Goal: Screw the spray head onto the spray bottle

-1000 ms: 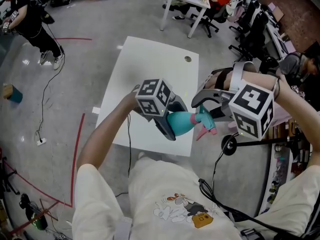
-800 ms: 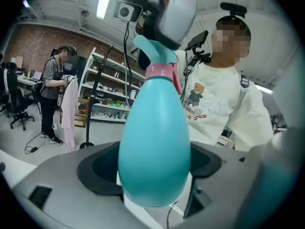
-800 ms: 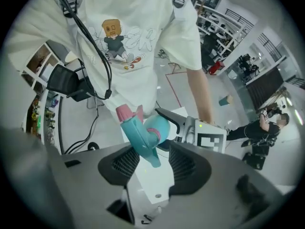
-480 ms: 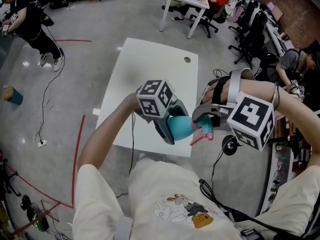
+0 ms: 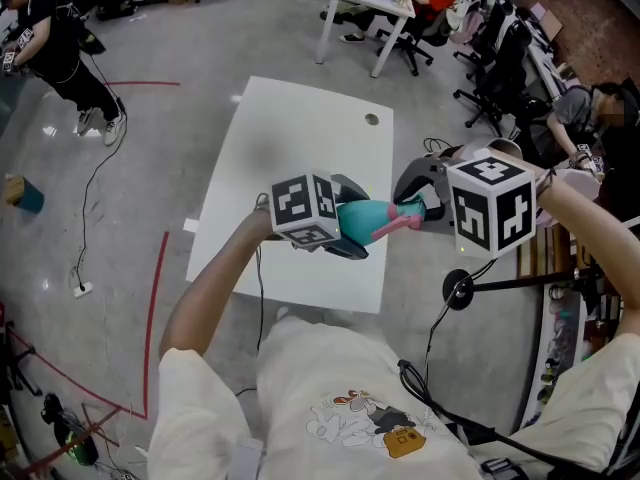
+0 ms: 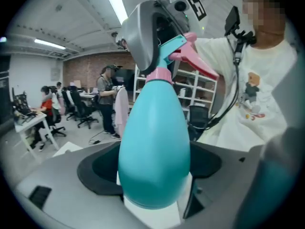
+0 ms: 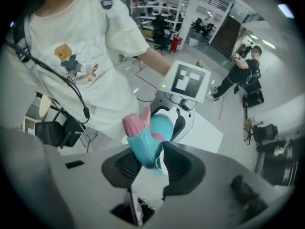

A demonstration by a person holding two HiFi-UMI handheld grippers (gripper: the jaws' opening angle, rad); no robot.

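Note:
My left gripper is shut on the teal egg-shaped spray bottle, held in the air over the near right corner of the white table. The bottle fills the left gripper view between the grey jaws. The teal and pink spray head sits on the bottle's neck, pink trigger sticking out. My right gripper has just been closing its jaws and now grips the spray head between its black pads. The bottle's body shows behind it.
The table has a small round hole near its far edge. A black stand with a cable is at the right. Desks, office chairs and seated people fill the back; a person stands at far left. Red tape lines the floor.
The right gripper has rolled round the spray head and its jaws have narrowed onto it. The left gripper has tilted, so the bottle now lies more level, neck toward the right.

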